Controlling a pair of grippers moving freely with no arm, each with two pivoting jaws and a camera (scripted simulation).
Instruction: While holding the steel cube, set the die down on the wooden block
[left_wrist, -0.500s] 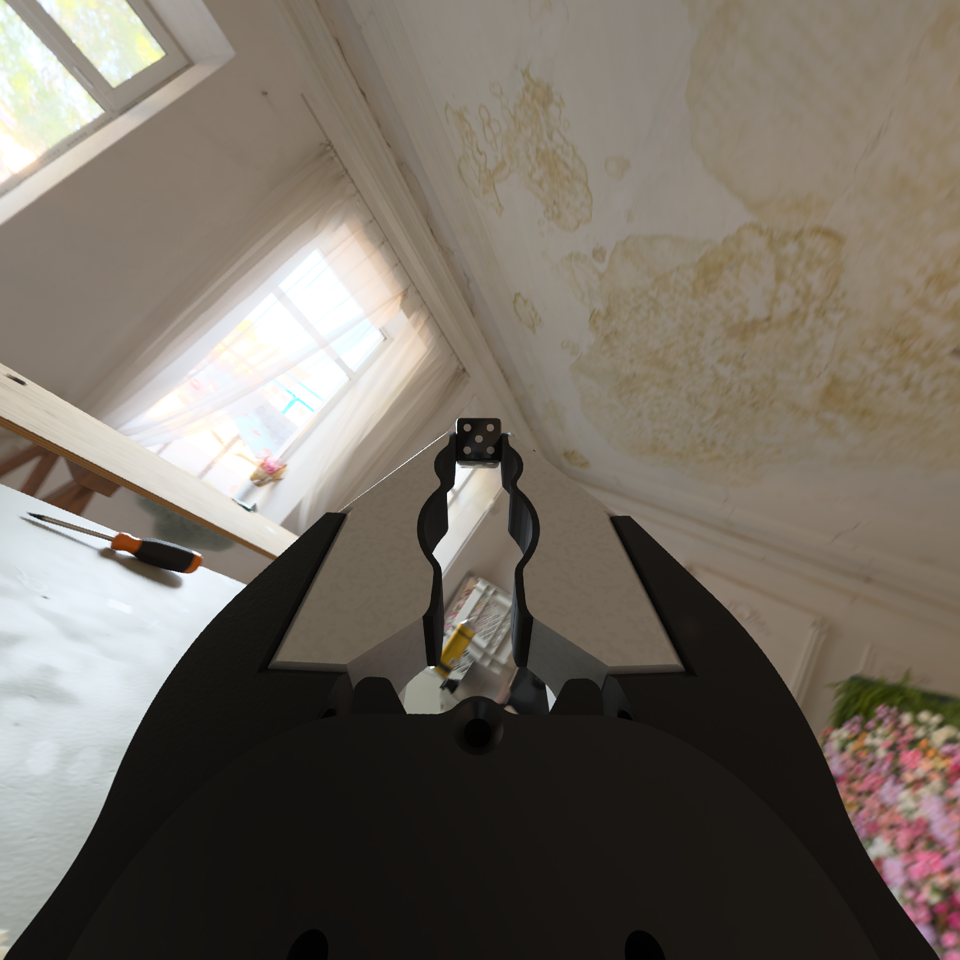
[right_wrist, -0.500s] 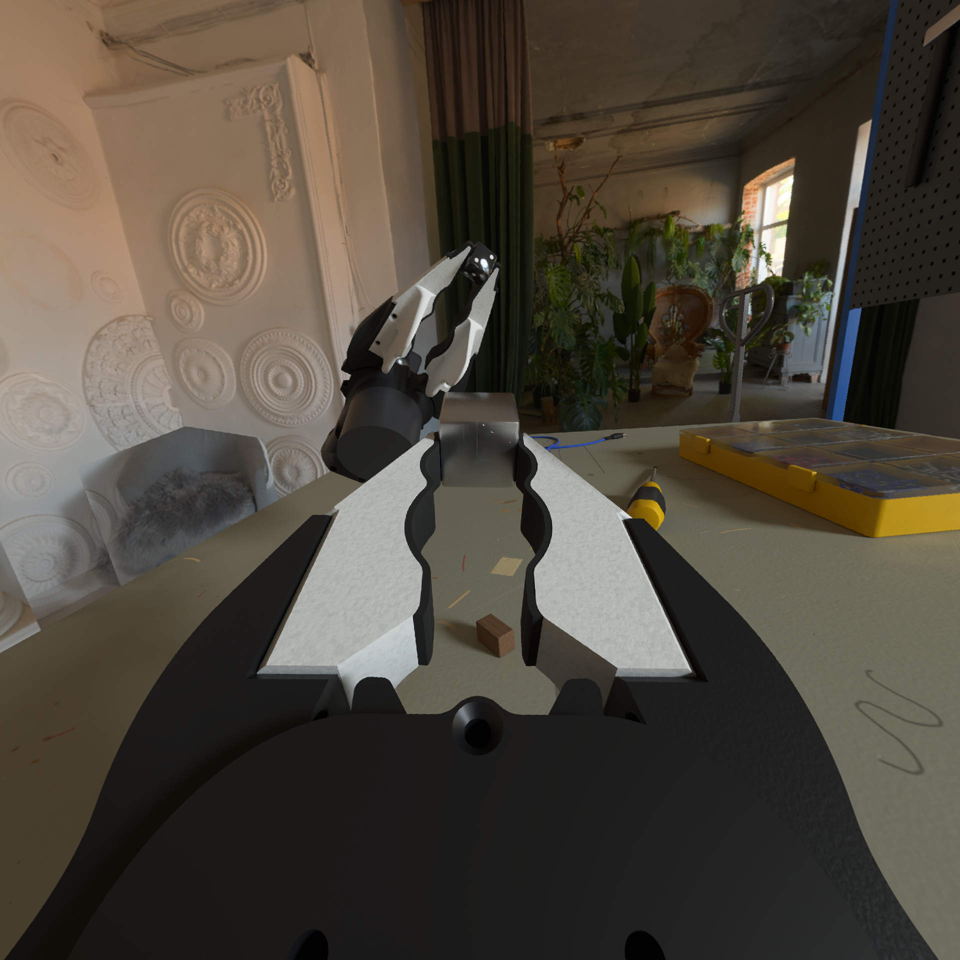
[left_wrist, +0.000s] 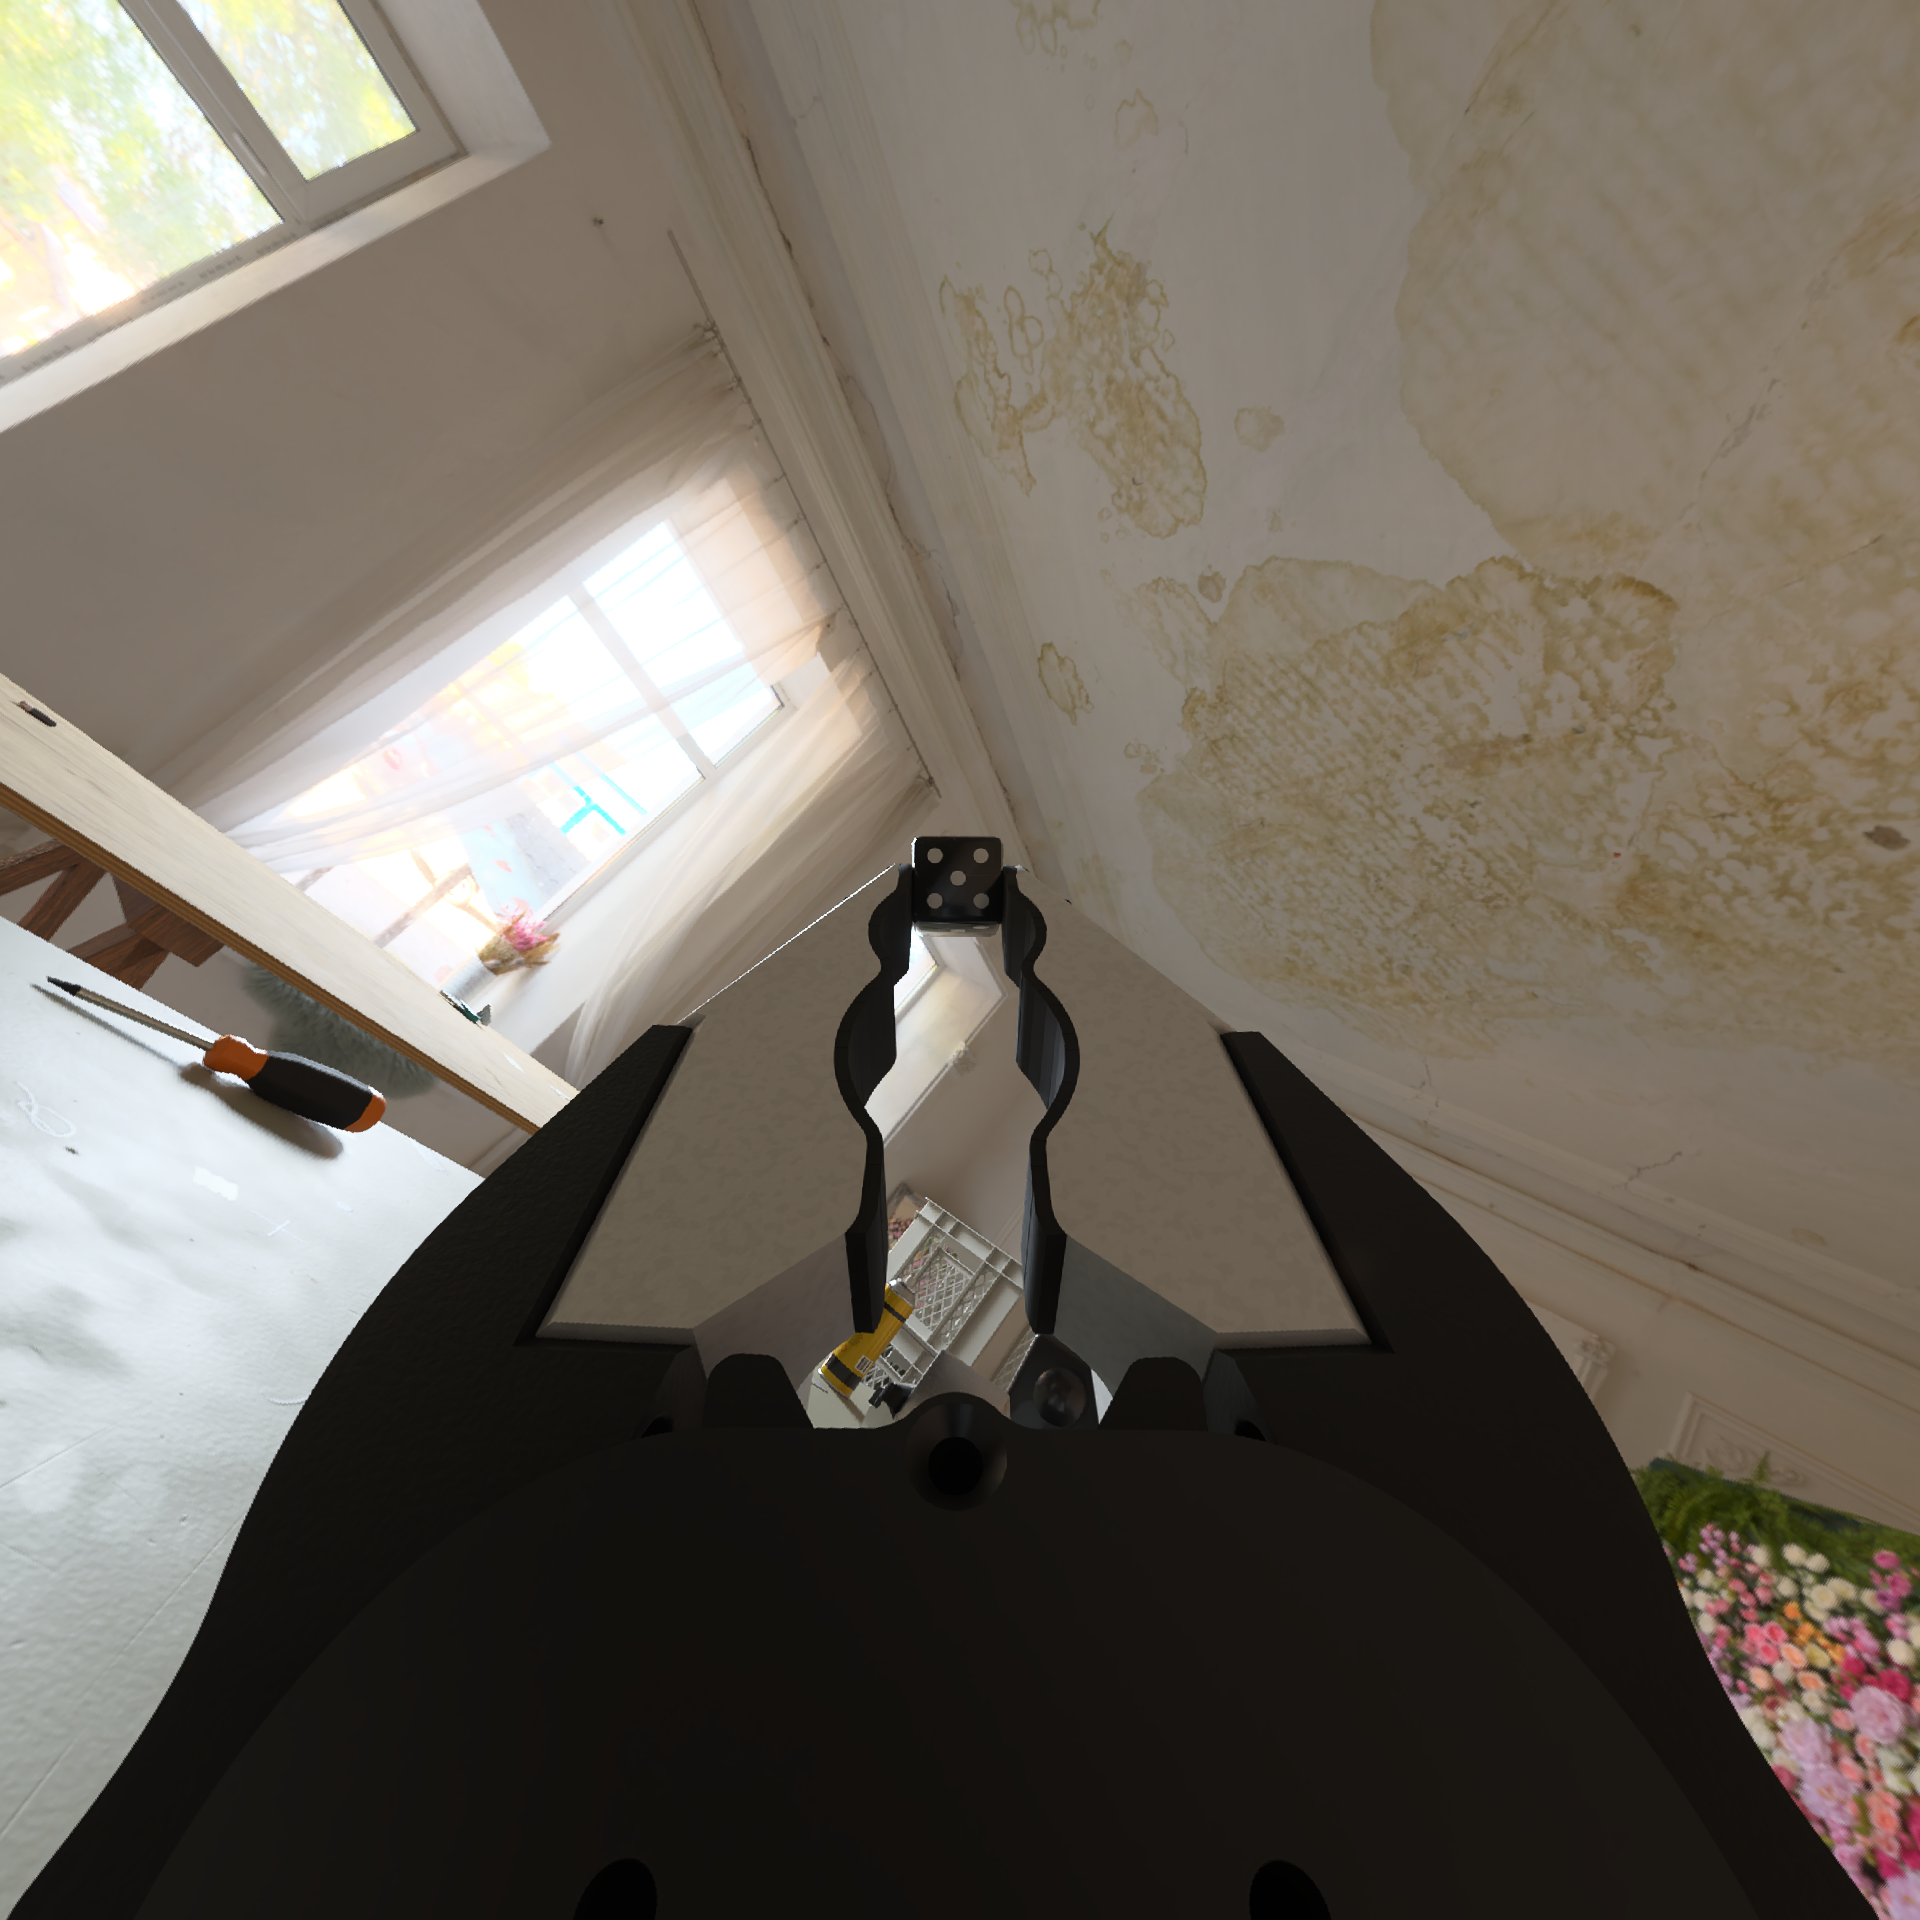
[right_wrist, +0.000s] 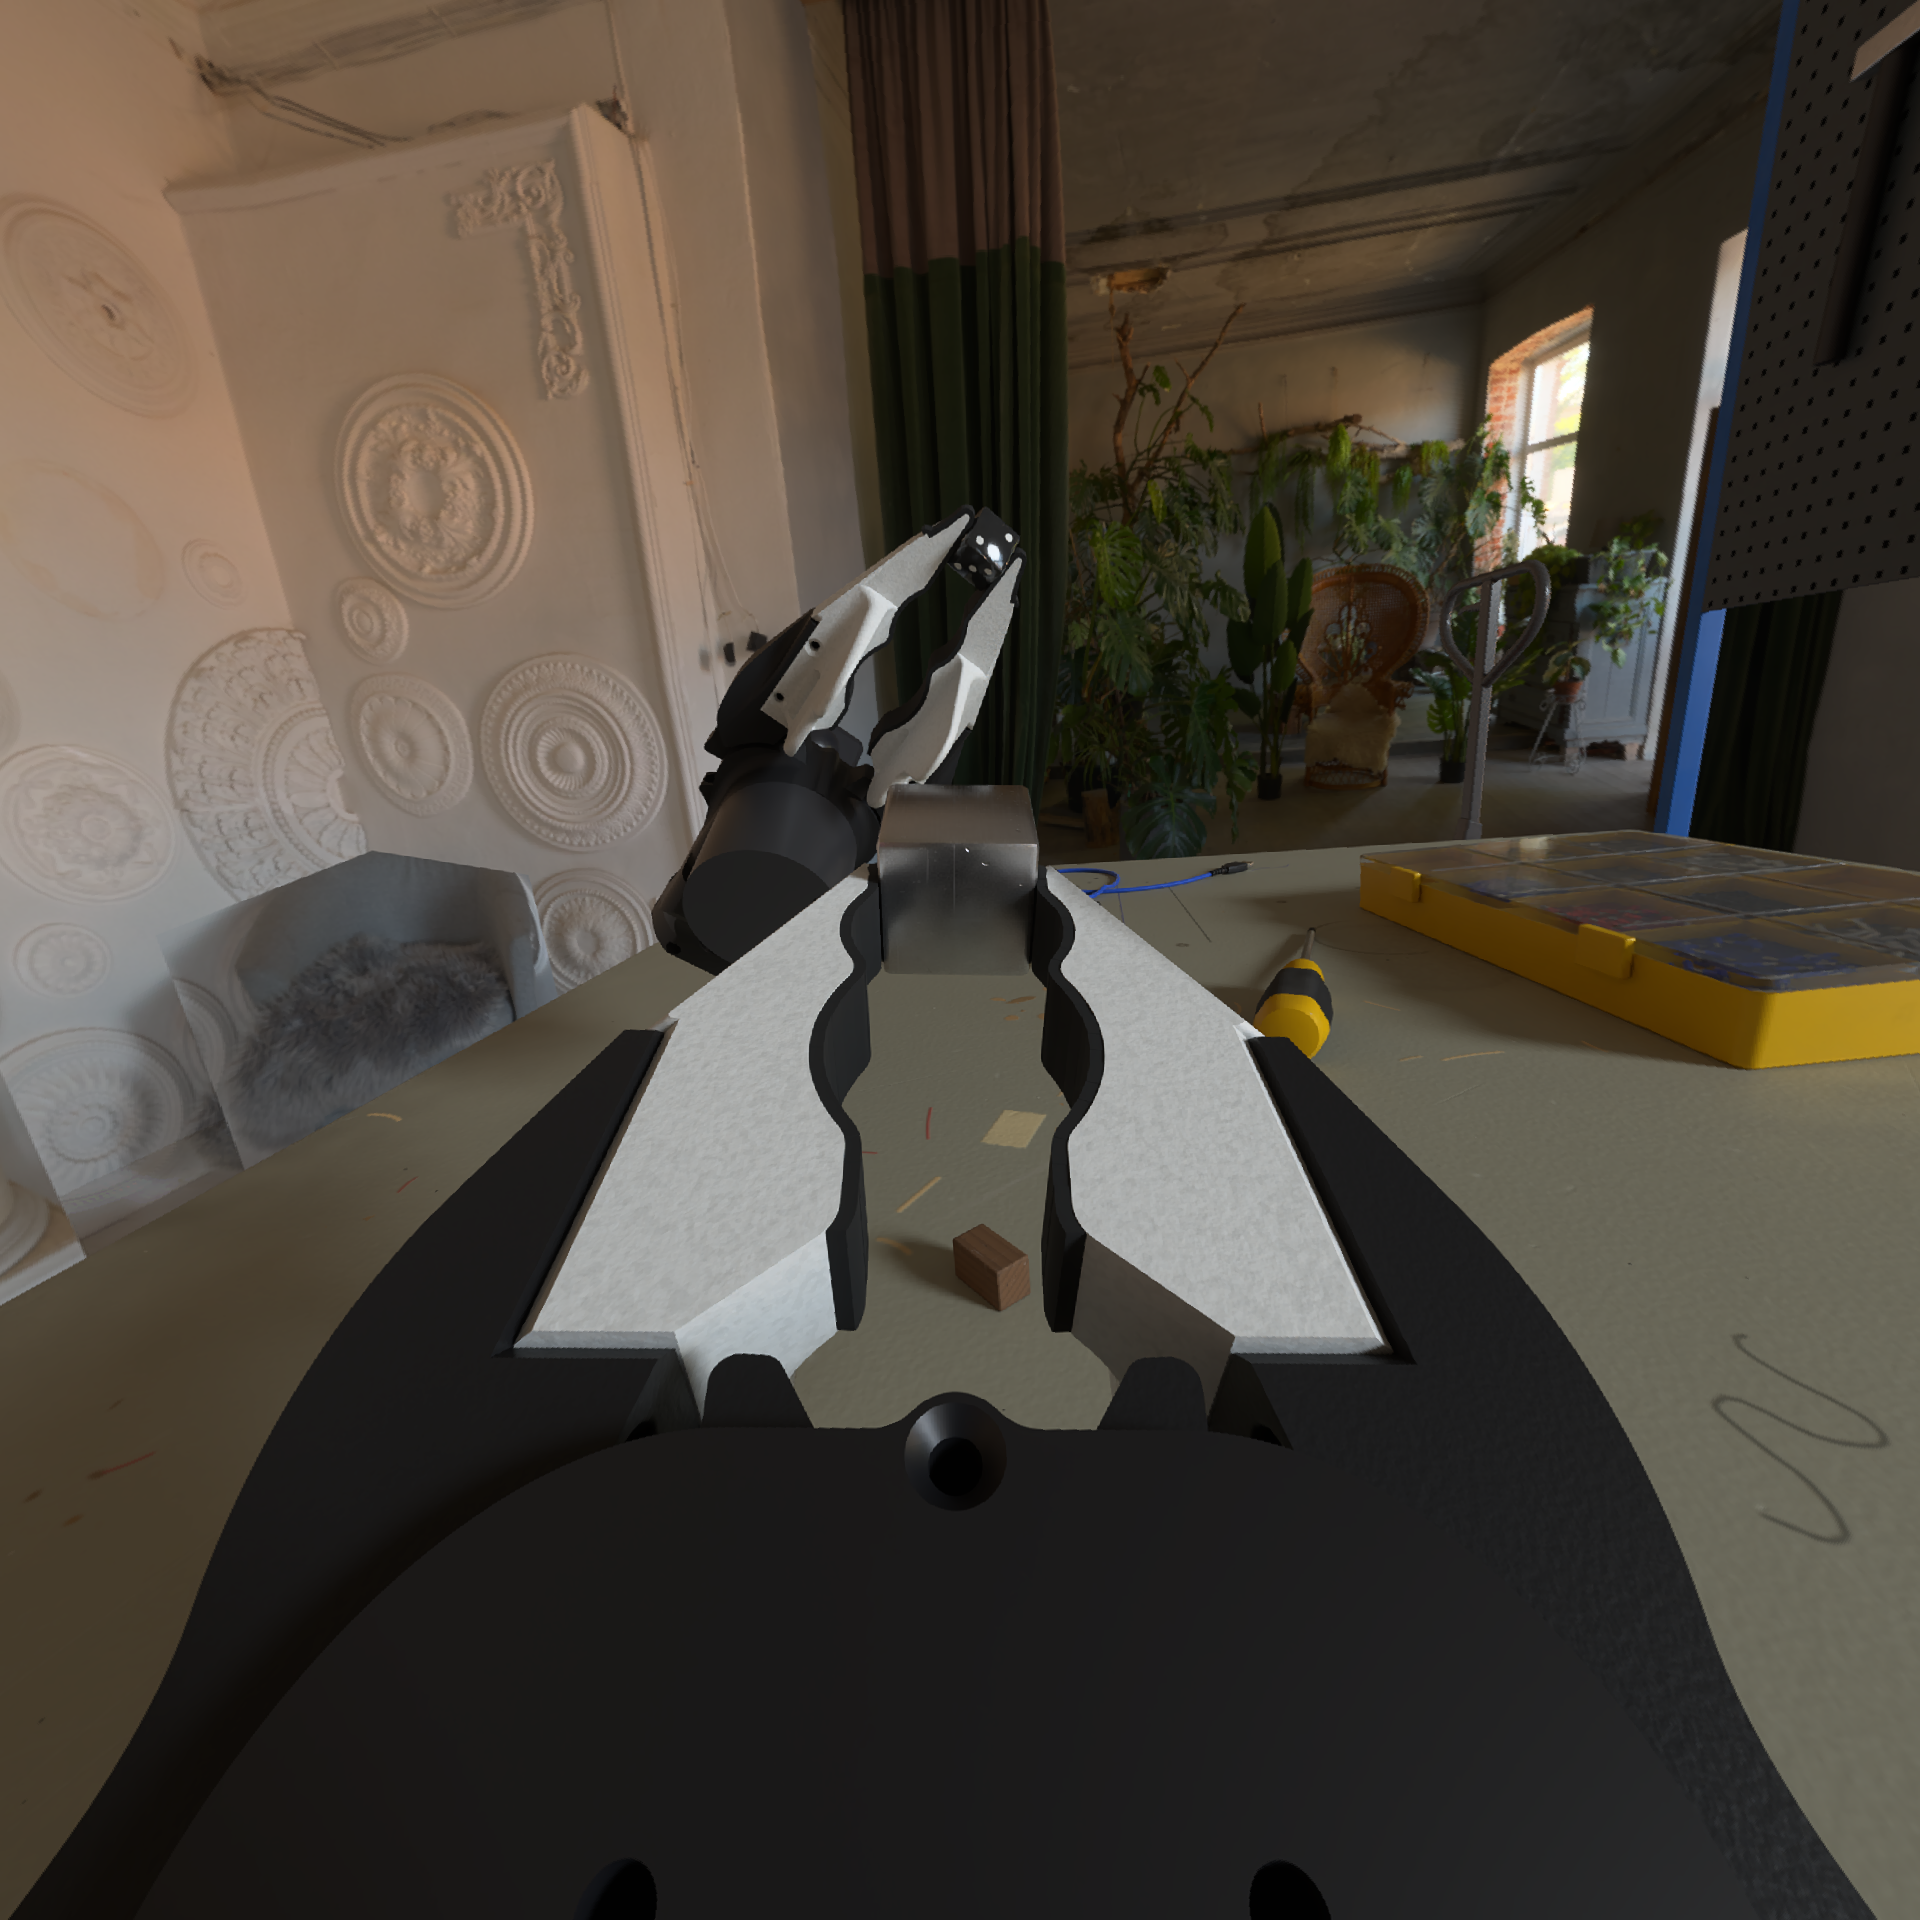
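Note:
My left gripper (left_wrist: 957, 896) is shut on a small black die (left_wrist: 957, 881) with white pips, held at its fingertips and pointed up toward the ceiling. In the right wrist view the left gripper (right_wrist: 977, 566) shows in the air beyond my right fingertips, tilted up with the die (right_wrist: 984, 556) in it. My right gripper (right_wrist: 957, 902) is shut on a shiny steel cube (right_wrist: 957, 894), held above the table. A small brown wooden block (right_wrist: 990, 1265) lies on the table below, seen between my right fingers.
A yellow compartment box (right_wrist: 1673, 951) sits on the table at the right. A yellow-and-black screwdriver (right_wrist: 1291, 1003) and a blue cable (right_wrist: 1153, 881) lie beyond my right gripper. An orange-and-black screwdriver (left_wrist: 260, 1070) lies on the table (left_wrist: 156, 1351) at the left.
The left gripper has risen a little and tilted more upward with the die. The right gripper and the steel cube have not moved.

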